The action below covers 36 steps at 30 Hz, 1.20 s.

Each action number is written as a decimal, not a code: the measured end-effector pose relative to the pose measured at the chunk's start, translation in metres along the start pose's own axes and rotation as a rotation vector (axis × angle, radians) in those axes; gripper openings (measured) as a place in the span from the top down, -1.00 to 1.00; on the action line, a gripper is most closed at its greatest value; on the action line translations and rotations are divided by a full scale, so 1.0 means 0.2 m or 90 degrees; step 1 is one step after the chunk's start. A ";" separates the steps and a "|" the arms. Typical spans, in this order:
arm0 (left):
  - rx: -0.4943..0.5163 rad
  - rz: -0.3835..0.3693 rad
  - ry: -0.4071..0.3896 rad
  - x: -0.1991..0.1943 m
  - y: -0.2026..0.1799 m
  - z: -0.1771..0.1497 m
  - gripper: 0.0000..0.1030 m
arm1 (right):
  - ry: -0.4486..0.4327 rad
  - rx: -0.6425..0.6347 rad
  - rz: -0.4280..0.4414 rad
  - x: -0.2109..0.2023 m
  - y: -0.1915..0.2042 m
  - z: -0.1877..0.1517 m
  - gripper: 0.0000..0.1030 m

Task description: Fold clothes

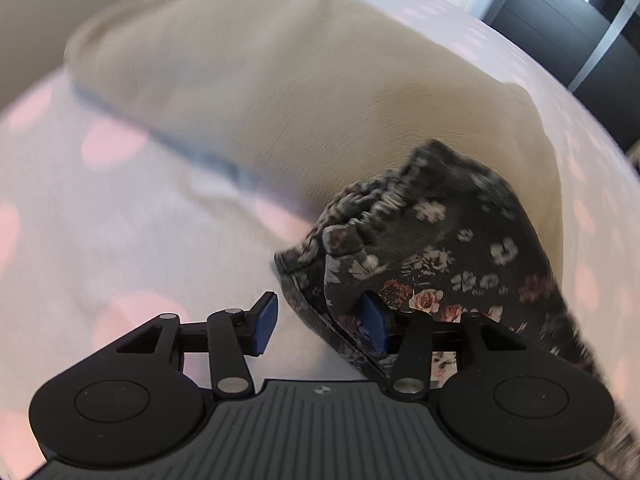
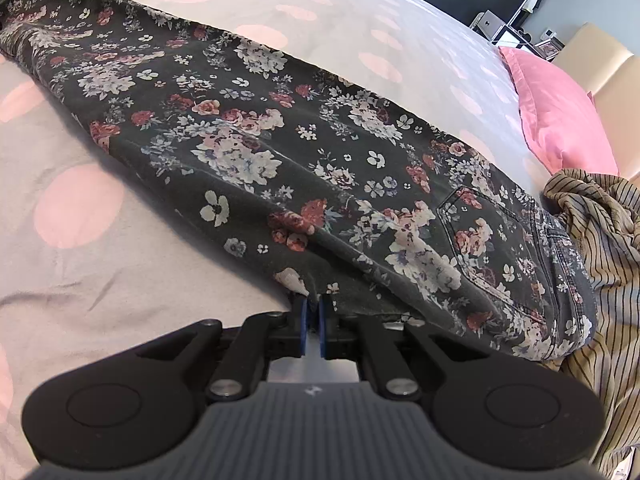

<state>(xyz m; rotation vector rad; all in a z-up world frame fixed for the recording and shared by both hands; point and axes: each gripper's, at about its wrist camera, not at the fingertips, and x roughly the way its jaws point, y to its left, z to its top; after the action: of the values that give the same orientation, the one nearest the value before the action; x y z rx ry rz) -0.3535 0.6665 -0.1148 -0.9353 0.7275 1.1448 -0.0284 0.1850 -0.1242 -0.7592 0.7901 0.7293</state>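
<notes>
Lying lengthwise across the spotted bed (image 2: 80, 288), the dark flowered trousers (image 2: 248, 148) look like soft, thin denim: light, limp, inclined to sag and bunch wherever they are not supported, though the seams, hem and back pocket (image 2: 484, 236) are firmer. The right tool (image 2: 313, 320) has its jaws almost together, pinching the near edge of the cloth by a thin fold, and I cannot tell how firm that hold is. The left tool (image 1: 320, 326) stands wide open at the gathered leg end (image 1: 372, 208), with cloth draped over one blue pad (image 1: 374, 322) and the other pad bare, so nothing is gripped there. I would judge the hem and the waistband the best places to grasp, since a mid-panel pinch just pulls up a loose peak. A cream garment (image 1: 280, 80) lies beyond the leg end, and a striped shirt (image 2: 600, 248) touches the waist end.
</notes>
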 end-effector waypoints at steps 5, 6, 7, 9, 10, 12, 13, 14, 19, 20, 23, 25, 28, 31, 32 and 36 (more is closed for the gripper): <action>-0.060 -0.024 -0.004 0.06 0.05 -0.02 0.11 | -0.002 -0.001 0.000 0.00 0.00 0.00 0.88; -0.060 -0.025 -0.009 0.06 0.04 -0.02 0.12 | -0.002 0.000 0.002 0.00 0.00 0.00 0.88; -0.059 -0.025 -0.015 0.06 0.03 -0.03 0.25 | -0.004 0.003 0.007 0.00 -0.01 0.00 0.87; -0.062 -0.021 -0.027 0.06 0.02 -0.04 0.43 | -0.014 0.029 0.021 -0.03 -0.06 0.00 0.77; -0.060 -0.014 -0.031 0.06 0.01 -0.04 0.57 | -0.018 0.041 0.025 -0.05 -0.08 -0.01 0.63; -0.057 -0.011 -0.035 0.04 0.00 -0.03 0.77 | -0.028 0.064 0.031 -0.08 -0.13 -0.03 0.56; -0.059 -0.012 -0.037 0.03 -0.01 -0.02 0.84 | -0.032 0.075 0.034 -0.09 -0.15 -0.05 0.53; -0.061 -0.013 -0.039 0.02 -0.01 -0.02 0.87 | -0.033 0.079 0.035 -0.10 -0.15 -0.06 0.51; -0.062 -0.026 -0.070 -0.04 -0.05 0.01 0.95 | -0.013 0.074 0.022 -0.06 -0.08 -0.11 0.51; -0.058 -0.023 -0.074 -0.05 -0.06 0.01 0.95 | -0.012 0.085 0.019 -0.05 -0.06 -0.12 0.51; -0.055 -0.015 -0.078 -0.06 -0.08 0.01 0.96 | -0.015 0.122 -0.001 -0.02 -0.05 -0.12 0.51; -0.057 -0.012 -0.079 -0.06 -0.08 0.02 0.96 | -0.018 0.150 -0.016 0.00 -0.05 -0.12 0.61; -0.058 -0.014 -0.085 -0.09 -0.08 0.02 0.96 | -0.026 0.202 -0.020 0.00 -0.09 -0.12 0.83; -0.062 -0.020 -0.096 -0.14 -0.09 0.03 0.96 | -0.035 0.245 -0.017 -0.05 -0.13 -0.12 0.89; -0.064 -0.022 -0.100 -0.16 -0.09 0.03 0.96 | -0.038 0.255 -0.018 -0.06 -0.13 -0.12 0.90; -0.074 -0.021 -0.115 -0.28 -0.10 0.04 0.97 | -0.061 0.220 -0.052 -0.16 -0.08 -0.14 0.93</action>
<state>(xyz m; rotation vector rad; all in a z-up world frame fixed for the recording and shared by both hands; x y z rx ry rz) -0.3499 0.6474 -0.0574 -0.9229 0.5023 1.2350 -0.0422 0.1454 -0.1064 -0.4381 0.7674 0.5327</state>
